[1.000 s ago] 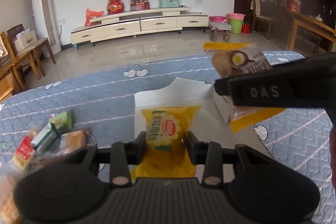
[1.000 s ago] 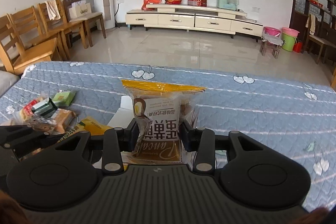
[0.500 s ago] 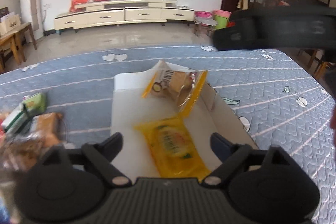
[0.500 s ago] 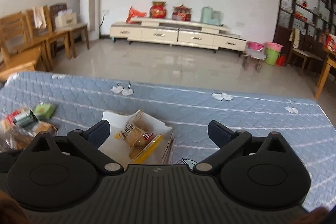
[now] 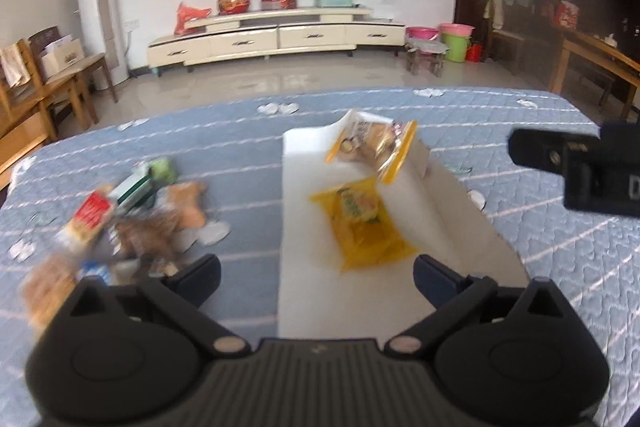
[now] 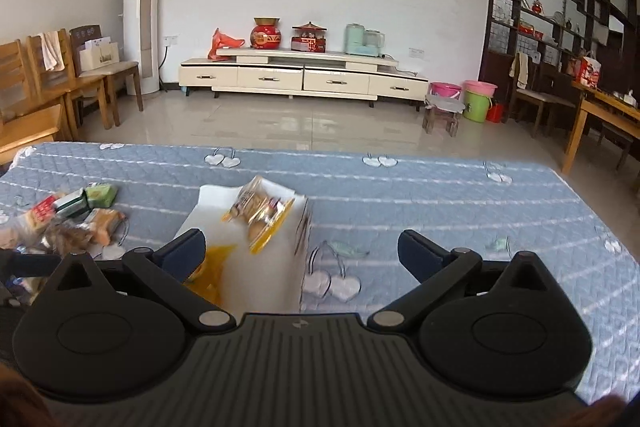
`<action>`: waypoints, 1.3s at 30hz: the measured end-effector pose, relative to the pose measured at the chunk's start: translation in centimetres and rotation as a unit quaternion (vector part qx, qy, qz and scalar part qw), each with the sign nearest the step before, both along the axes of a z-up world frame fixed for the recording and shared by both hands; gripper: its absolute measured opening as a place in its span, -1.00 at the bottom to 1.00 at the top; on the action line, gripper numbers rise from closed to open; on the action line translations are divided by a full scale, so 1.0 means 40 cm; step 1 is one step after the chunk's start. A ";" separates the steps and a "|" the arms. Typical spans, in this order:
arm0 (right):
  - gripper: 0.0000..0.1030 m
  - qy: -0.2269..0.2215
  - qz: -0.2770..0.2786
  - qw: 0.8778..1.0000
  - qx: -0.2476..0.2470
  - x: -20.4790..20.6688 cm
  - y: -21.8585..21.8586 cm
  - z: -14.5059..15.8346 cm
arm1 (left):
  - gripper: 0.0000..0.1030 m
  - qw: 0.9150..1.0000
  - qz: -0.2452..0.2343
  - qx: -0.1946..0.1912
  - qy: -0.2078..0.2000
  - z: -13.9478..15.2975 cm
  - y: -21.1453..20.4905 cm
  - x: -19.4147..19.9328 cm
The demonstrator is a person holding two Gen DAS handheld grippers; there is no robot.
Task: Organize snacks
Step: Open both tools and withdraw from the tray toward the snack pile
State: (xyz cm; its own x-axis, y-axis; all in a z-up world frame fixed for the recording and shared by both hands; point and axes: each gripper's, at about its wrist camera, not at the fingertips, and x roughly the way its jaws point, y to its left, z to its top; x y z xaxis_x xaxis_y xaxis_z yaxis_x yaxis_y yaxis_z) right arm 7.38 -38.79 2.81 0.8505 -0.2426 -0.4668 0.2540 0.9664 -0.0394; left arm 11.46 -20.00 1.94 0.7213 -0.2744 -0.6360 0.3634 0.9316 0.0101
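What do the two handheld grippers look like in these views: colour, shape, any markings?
Both are matte black plastic. The left gripper and right gripper each have a ribbed central body, two round housings, silver pivot pins and angled linkage arms ending in dark blue-black pads. The right gripper's side, seen from the left wrist camera, carries partly cropped white lettering.

the snack pile [image 5: 116,223] left of the box [image 5: 304,299] is motion-blurred, its labels unreadable. the right gripper [image 5: 576,171] is cut off by the left view's edge. in the right view a finger [image 6: 182,259] hides part of the yellow pack [image 6: 212,271].
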 end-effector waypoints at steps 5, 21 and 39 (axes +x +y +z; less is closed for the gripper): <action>1.00 0.011 -0.017 1.000 -0.012 -0.039 0.046 -0.020 | 0.97 1.000 0.017 0.008 -0.006 0.004 0.047 -0.034; 1.00 0.018 0.013 1.000 0.001 -0.094 0.134 -0.025 | 0.97 0.998 0.061 0.013 -0.029 0.011 0.177 -0.090; 1.00 0.035 0.055 0.998 0.015 -0.118 0.221 -0.043 | 0.97 0.995 0.094 0.011 -0.036 0.006 0.272 -0.097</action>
